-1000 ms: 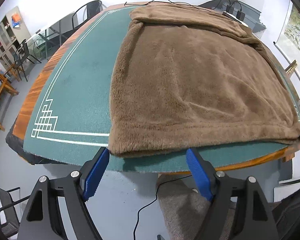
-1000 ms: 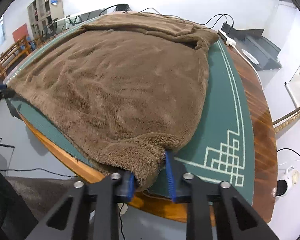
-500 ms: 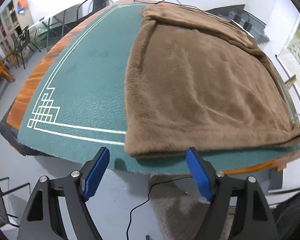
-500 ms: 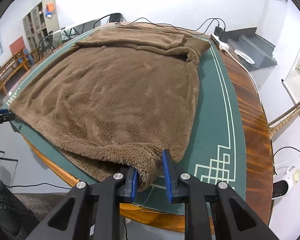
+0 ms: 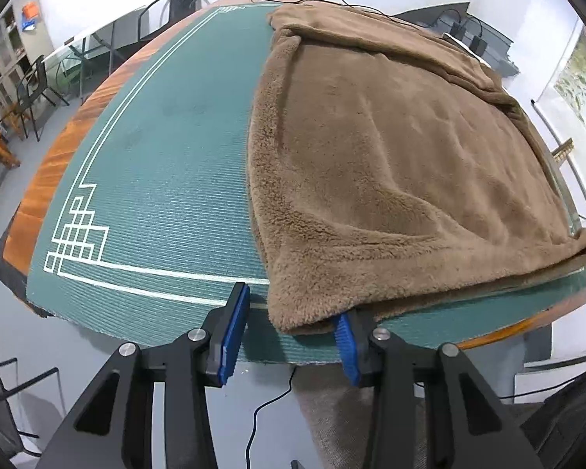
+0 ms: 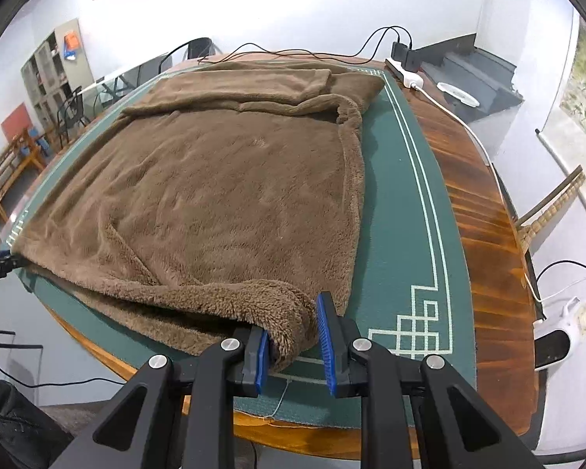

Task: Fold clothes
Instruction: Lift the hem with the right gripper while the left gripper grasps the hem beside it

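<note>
My left gripper (image 5: 291,330) has come forward to the tabletop's (image 5: 54,164) near edge since a second ago; its jaws are spread, now straddling the near-left corner of the brown fleece garment (image 5: 390,164), which lies flat on the green mat (image 5: 156,164). My right gripper (image 6: 293,342) stays pinched on the garment's (image 6: 222,195) near-right corner, now lifted slightly and curled.
</note>
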`<state>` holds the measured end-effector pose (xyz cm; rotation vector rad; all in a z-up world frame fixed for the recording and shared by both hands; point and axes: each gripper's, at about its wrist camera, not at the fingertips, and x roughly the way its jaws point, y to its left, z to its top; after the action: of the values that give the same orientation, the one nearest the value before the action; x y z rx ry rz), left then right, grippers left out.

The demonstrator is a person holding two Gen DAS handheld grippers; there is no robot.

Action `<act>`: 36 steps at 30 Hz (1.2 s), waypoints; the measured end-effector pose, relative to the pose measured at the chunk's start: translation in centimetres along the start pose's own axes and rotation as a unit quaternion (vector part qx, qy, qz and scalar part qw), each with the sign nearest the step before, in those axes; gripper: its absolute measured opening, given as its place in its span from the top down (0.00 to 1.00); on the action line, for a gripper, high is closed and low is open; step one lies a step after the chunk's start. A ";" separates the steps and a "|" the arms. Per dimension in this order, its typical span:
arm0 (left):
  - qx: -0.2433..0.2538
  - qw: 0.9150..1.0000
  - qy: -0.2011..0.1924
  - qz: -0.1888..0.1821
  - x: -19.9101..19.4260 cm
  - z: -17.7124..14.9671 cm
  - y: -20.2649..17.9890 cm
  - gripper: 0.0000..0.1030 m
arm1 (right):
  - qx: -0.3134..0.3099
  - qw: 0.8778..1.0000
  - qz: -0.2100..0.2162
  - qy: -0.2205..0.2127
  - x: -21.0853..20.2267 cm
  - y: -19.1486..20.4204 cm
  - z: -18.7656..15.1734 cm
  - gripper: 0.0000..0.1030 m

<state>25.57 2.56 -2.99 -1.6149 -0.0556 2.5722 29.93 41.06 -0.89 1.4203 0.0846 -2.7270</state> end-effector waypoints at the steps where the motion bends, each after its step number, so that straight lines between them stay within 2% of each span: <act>1: -0.004 1.000 -0.002 -0.004 -0.3 0.1 0.2 0.59 | -0.003 1.000 -0.001 0.001 0.0 0.1 0.1 0.78; 2: -0.008 1.000 -0.004 -0.007 -0.6 0.2 0.4 0.73 | -0.006 1.000 -0.002 0.001 0.1 0.2 0.1 0.78; 3: -0.011 1.000 -0.006 -0.011 -0.9 0.4 0.6 0.79 | -0.009 1.000 -0.001 0.001 0.0 0.2 0.2 0.78; 4: -0.015 1.000 -0.008 -0.015 -1.1 0.5 0.8 0.85 | -0.011 1.000 -0.001 0.002 -0.1 0.2 0.3 0.78; 6: -0.023 0.999 -0.012 -0.022 -1.7 0.7 1.2 0.87 | -0.015 1.000 0.000 0.002 -0.3 0.2 0.4 0.78; 9: -0.021 0.999 -0.037 -0.028 -3.8 2.0 1.3 0.88 | -0.025 1.000 0.000 -0.006 -1.1 0.0 0.9 0.78; 14: 0.040 0.994 -0.097 -0.015 -7.6 6.4 0.6 0.88 | -0.037 0.999 -0.005 -0.038 -3.2 -0.5 2.8 0.78; 19: 0.077 0.985 -0.151 -0.017 -11.2 12.2 -0.3 0.87 | -0.025 0.996 -0.007 -0.083 -5.0 -1.6 6.0 0.78; 22: 0.088 0.981 -0.174 -0.020 -12.1 16.1 -0.5 0.87 | -0.018 0.994 -0.011 -0.111 -5.7 -2.3 8.7 0.78; 30: 0.103 0.970 -0.220 -0.017 -12.2 27.2 -2.2 0.85 | 0.006 0.981 -0.045 -0.188 -5.6 -4.4 18.4 0.78; 36: 0.098 0.972 -0.215 -0.021 -8.8 35.2 -2.4 0.85 | 0.027 0.976 -0.066 -0.208 -3.1 -5.7 25.9 0.78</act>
<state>-2.17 4.87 20.42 -0.9635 0.1241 2.7418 10.13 44.82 16.61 0.8515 0.0865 -3.0912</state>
